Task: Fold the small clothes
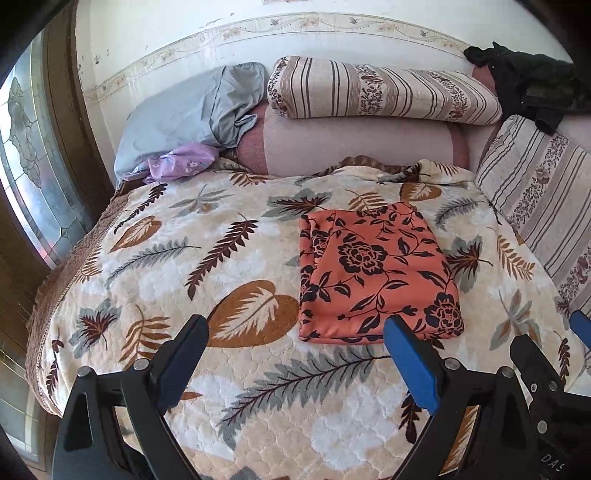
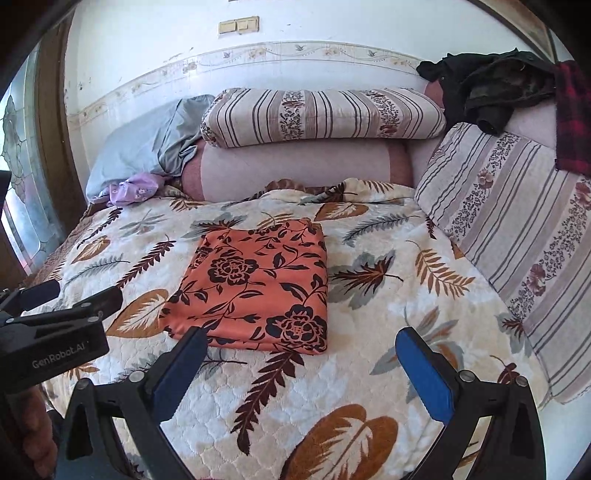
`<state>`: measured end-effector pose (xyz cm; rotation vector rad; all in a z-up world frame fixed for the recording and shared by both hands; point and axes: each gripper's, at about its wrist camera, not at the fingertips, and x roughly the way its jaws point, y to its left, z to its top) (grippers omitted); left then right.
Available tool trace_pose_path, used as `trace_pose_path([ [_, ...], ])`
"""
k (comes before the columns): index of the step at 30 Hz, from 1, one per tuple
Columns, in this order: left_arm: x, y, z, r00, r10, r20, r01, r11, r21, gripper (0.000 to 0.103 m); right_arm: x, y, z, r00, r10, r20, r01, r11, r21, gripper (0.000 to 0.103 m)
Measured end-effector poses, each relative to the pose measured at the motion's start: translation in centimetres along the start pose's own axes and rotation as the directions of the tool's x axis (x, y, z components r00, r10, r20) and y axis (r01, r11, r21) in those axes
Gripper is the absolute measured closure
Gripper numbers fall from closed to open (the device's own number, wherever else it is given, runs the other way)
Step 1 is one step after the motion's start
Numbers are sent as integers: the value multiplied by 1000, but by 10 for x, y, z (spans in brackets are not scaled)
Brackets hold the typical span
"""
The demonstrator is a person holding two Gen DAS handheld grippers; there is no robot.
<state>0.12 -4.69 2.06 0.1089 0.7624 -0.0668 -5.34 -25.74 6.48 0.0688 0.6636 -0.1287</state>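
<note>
Far left: stained-glass window (image 1: 22, 155) in dark wood frame. Next to it, blue-grey pillow (image 1: 184, 114) against white wall (image 1: 155, 33) with floral border strip; lilac floral cloth (image 1: 181, 164) bunched at pillow's base. Centre back: striped floral cushion (image 1: 380, 90) stacked on pink bolster (image 1: 354, 146). Light switch plate (image 2: 238, 25) on wall above, seen only from right wrist. Bed covered with cream quilt (image 1: 155, 266) in leaf print. Left gripper (image 1: 295, 330) released, jaws spread wide, hovering over quilt near front edge, nothing held. Orange floral garment (image 1: 373, 273) folded into neat rectangle, flat on quilt mid-bed, just past left gripper's right finger. Right gripper (image 2: 301, 345) also released, empty, near garment's front edge. Right side: second striped cushion (image 2: 517, 236) leaning along bed edge; black clothes (image 2: 487, 86) heaped behind it, red-black plaid fabric (image 2: 572, 118) at far right.
</note>
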Motion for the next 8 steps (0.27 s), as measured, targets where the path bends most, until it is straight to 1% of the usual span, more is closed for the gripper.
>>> trace_pose_path([
  [3,2,-2,3,1000,-14,17,14,1000,10,7,5,0,3,1000,1,-9,-2,1000,-3,0],
  [6,3,-3,7,999,-14,39,13,1000,19,7,11,1,5,1000,4,-15,-4,1000,-3,0],
  [8,7,-4,10,999,-14,40,13,1000,24,7,16,1,6,1000,5,-18,-5,1000,-2,0],
])
